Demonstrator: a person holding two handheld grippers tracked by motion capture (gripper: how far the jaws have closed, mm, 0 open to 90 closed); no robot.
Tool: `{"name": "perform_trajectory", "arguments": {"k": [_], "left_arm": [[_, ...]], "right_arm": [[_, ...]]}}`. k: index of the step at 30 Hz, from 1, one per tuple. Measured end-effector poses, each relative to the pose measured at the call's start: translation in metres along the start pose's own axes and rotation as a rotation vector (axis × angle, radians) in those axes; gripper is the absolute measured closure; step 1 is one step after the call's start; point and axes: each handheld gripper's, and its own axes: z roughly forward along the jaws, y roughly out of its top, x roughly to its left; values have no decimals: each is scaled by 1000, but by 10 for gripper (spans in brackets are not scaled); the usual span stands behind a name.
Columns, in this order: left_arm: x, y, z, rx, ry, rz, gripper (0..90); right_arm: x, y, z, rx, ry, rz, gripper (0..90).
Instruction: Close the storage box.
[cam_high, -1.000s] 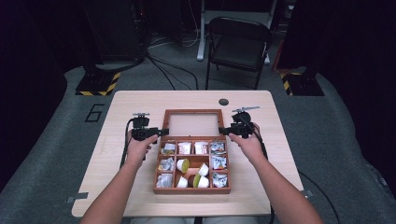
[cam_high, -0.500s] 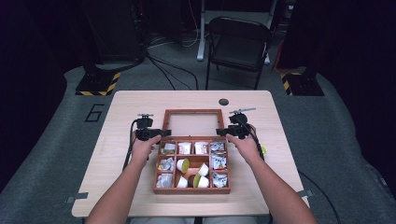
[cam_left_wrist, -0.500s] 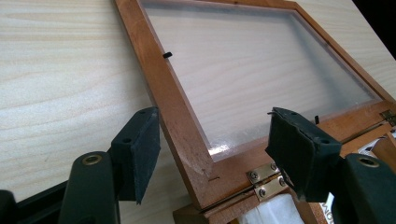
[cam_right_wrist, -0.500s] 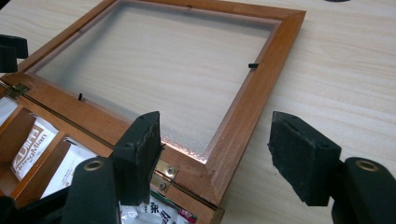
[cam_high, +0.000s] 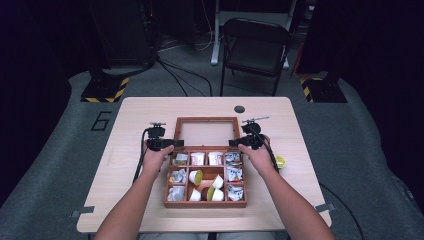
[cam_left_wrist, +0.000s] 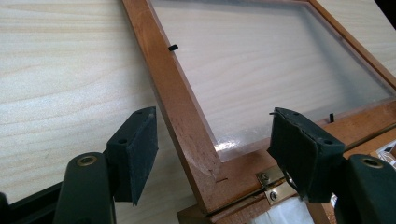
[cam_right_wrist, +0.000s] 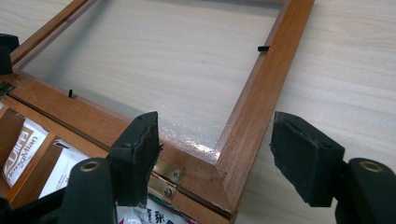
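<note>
Wooden box (cam_high: 205, 175) sits mid-table (cam_high: 300, 125), its glass-paned lid (cam_high: 205, 133) folded flat open toward 12 o'clock. Left gripper (cam_high: 172, 144), at the lid's 9 o'clock corner, straddles the frame, jaws just widened, pads clear. Right gripper (cam_high: 234, 143), at 3 o'clock, likewise straddles its corner, jaws just widened, untouching.
</note>
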Motion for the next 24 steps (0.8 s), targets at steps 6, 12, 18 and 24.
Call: {"name": "perform_trajectory", "arguments": {"k": [6,12,18,24], "left_arm": [[-1,-1,4,15,-7,-10,301],[-2,-1,7,14,-5,-15,285],[-2,-1,8,11,-9,-21,281],[-1,-2,10,15,-27,-29,278]], "right_arm": [[1,0,6,13,-2,1,295],[2,-1,10,24,-4,18,280],[1,-1,12,26,2,45,274],[-1,-2,14,30,15,59,257]]}}
